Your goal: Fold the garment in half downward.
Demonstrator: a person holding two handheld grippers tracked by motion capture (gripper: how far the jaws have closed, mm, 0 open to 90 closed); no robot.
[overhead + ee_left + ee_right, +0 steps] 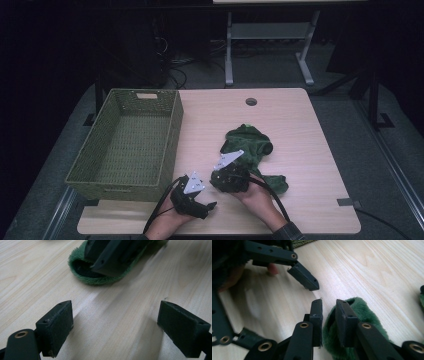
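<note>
Green garment: right of the wicker basket, mid-bench.
Right gripper: jaws clamped on garment's near edge.
Left gripper: jaws apart over bare bench, beside garment.

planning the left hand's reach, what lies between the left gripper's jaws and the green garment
Only bare wooden table. In the left gripper view the left gripper stands open above the wood, and the green garment lies beyond, with the right gripper on it.

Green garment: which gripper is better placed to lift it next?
Right. The right gripper has its jaws nearly closed around an edge of the green garment. The left gripper stands open over bare table, short of the fabric.
</note>
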